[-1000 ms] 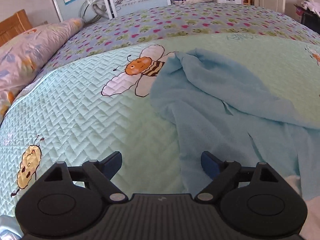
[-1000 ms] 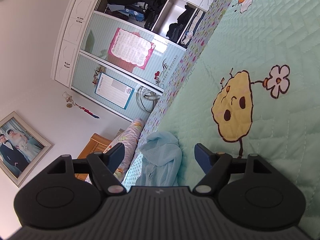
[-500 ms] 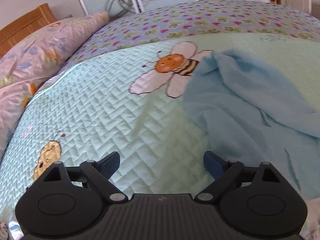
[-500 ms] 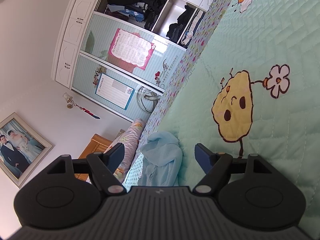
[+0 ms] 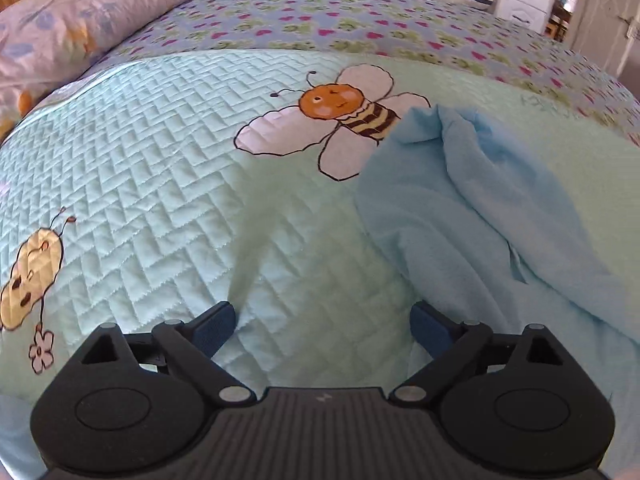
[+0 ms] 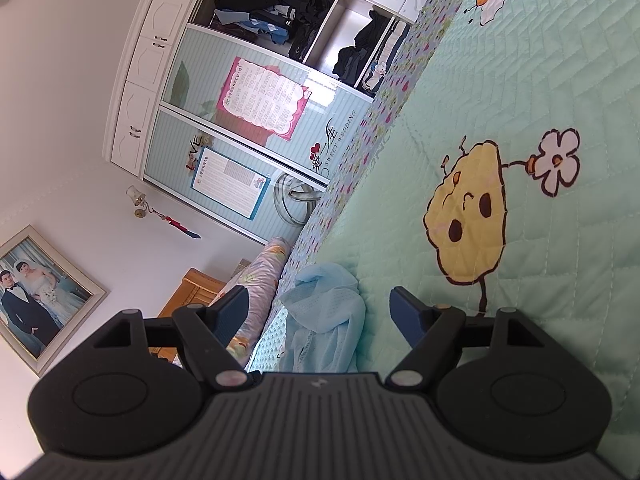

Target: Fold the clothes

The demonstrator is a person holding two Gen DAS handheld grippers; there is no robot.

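A light blue garment (image 5: 472, 216) lies crumpled on the mint quilted bedspread (image 5: 160, 184), at the right of the left wrist view, covering part of a printed bee. My left gripper (image 5: 322, 326) hovers open just above the quilt, its right finger beside the garment's near edge, nothing between the fingers. In the right wrist view, which is strongly tilted, the same garment (image 6: 328, 312) appears as a small heap straight ahead. My right gripper (image 6: 320, 312) is open and empty, apart from the cloth.
A floral pillow (image 5: 72, 20) lies at the bed's head, far left. A wardrobe (image 6: 256, 92) with sliding doors and open shelves of dark clothes stands beyond the bed. A wooden headboard (image 6: 188, 292) and a framed photo (image 6: 36, 300) are on the wall side.
My left gripper has swung left and moved lower, so the blue garment has shifted to the right of its view. The right gripper's view is nearly unchanged.
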